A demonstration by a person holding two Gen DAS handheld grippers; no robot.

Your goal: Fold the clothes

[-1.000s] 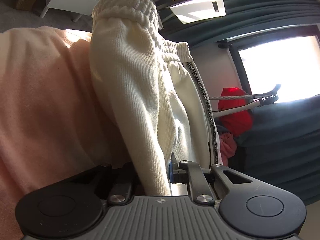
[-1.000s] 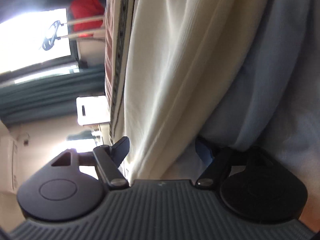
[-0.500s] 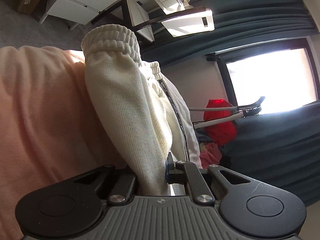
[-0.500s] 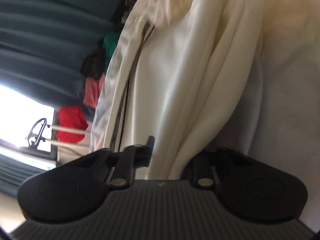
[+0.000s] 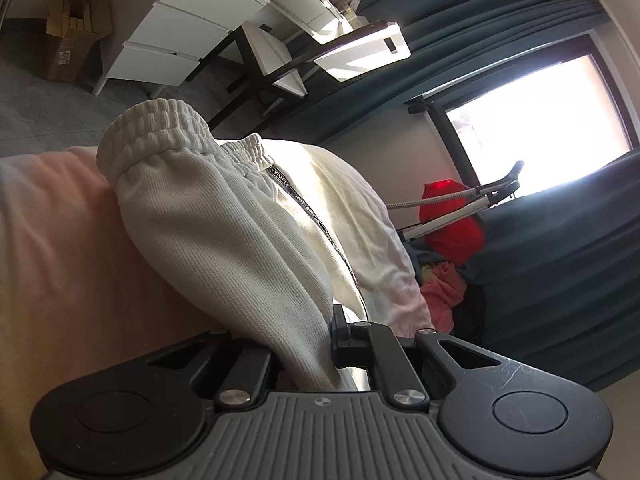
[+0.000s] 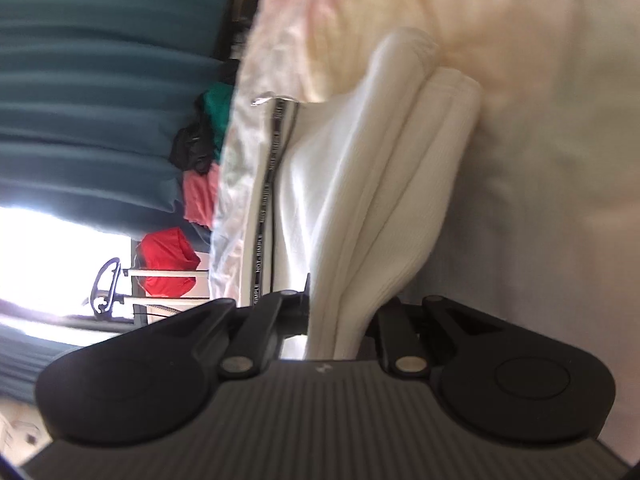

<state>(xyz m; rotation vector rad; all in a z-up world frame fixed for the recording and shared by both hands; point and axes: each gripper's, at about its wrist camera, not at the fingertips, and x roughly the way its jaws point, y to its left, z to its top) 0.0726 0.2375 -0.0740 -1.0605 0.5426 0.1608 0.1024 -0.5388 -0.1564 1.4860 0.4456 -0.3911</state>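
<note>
Cream ribbed sweatpants with an elastic waistband and a black lettered drawstring lie over a pale pink bedsheet. My left gripper is shut on a fold of the pants near the waistband. In the right wrist view the same pants run up from my right gripper, which is shut on a doubled fold of the fabric. The drawstring hangs along the left side of that fold.
A white dresser and a white chair stand beyond the bed. Teal curtains frame a bright window. A red garment and a pile of coloured clothes lie by the curtain.
Both grippers have swung and pulled back with the pants still held. The fabric has dropped lower onto the bed, and more of the room shows above the waistband.
</note>
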